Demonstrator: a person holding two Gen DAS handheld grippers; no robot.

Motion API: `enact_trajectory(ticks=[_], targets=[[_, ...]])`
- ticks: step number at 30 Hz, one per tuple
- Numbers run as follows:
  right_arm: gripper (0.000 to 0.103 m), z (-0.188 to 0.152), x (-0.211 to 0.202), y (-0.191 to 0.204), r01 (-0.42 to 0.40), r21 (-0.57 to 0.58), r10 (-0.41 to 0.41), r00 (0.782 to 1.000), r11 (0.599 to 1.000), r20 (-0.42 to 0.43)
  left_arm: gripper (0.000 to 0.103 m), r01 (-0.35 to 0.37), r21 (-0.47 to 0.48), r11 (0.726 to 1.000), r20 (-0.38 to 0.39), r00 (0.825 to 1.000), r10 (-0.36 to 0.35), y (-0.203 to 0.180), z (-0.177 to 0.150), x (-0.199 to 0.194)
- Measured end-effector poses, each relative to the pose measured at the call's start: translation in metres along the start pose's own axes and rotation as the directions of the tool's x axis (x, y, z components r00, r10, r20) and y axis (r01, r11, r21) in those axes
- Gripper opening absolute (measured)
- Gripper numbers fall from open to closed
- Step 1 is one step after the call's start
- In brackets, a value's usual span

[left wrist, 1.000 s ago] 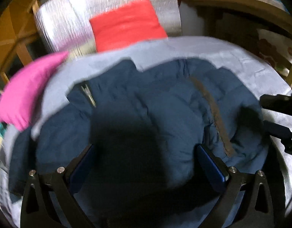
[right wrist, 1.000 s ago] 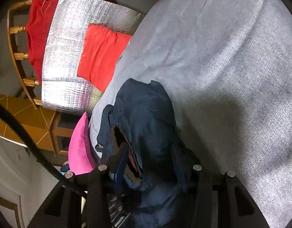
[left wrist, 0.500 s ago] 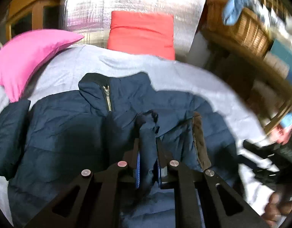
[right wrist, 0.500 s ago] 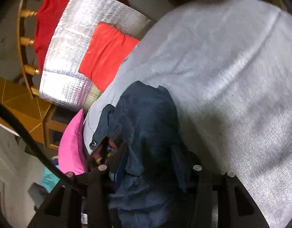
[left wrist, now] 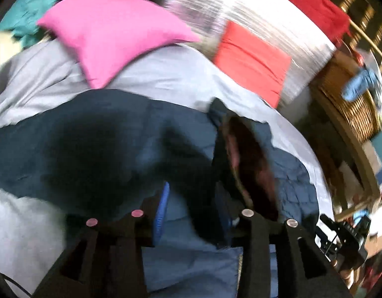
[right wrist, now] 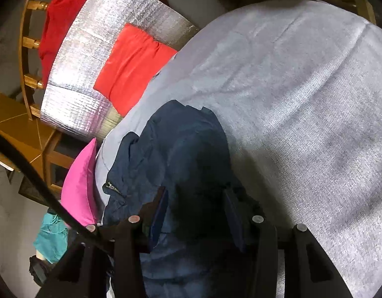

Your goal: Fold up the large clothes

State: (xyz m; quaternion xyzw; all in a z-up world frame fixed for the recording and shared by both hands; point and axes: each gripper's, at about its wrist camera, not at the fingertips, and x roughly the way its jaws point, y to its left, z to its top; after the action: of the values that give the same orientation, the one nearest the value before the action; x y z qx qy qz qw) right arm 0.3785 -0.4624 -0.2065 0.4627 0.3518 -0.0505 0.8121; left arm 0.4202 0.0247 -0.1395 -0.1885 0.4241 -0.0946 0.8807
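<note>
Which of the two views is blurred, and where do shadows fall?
Left wrist view: motion blur smears the pink pillow and silver mat; dark shadow covers the jacket. Right wrist view: sharper, with shadow on the grey sheet beside the jacket.

a lived-in home bedroom: a bed (right wrist: 302,94) under a grey sheet, a pink pillow (left wrist: 111,32) at its edge, a wicker basket (left wrist: 352,104) on a wooden shelf beside it, red clothes (right wrist: 59,22) draped over a wooden chair (right wrist: 29,42), a folded red garment (right wrist: 131,69) on silver foil matting (right wrist: 91,37).
</note>
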Motion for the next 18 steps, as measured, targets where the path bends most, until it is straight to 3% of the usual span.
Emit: enact_trajectory(ticks=[5,8,10,12,14,18], targets=[[0.050,-0.012,-0.019,0.032,0.000,-0.110,0.012,0.994,0.994,0.107,0.042,-0.015,-0.038,0.999,0.030,0.999,0.016,0.026,0.002,-0.020],[0.050,-0.026,-0.025,0.062,-0.013,-0.244,0.048,0.989,0.970,0.139,0.042,-0.080,-0.018,0.997,0.085,0.993,0.081,0.029,0.006,-0.029],[0.050,-0.036,-0.013,0.075,-0.009,-0.307,0.038,0.995,0.952,0.090,0.043,-0.100,-0.002,0.995,0.097,0.990,0.100,0.026,0.004,-0.026],[0.050,-0.048,0.014,0.080,-0.005,-0.332,-0.006,0.999,0.943,-0.032,0.043,-0.110,0.064,0.992,0.049,0.993,0.107,0.014,0.000,-0.009],[0.050,-0.058,0.042,0.076,0.020,-0.320,-0.070,0.987,0.947,-0.146,0.046,-0.179,0.166,0.970,0.002,0.983,0.181,-0.005,-0.010,0.013],[0.050,-0.063,0.041,0.079,0.047,-0.330,-0.096,0.987,0.943,-0.132,0.047,-0.273,0.278,0.921,-0.074,0.950,0.305,-0.021,-0.024,0.047]])
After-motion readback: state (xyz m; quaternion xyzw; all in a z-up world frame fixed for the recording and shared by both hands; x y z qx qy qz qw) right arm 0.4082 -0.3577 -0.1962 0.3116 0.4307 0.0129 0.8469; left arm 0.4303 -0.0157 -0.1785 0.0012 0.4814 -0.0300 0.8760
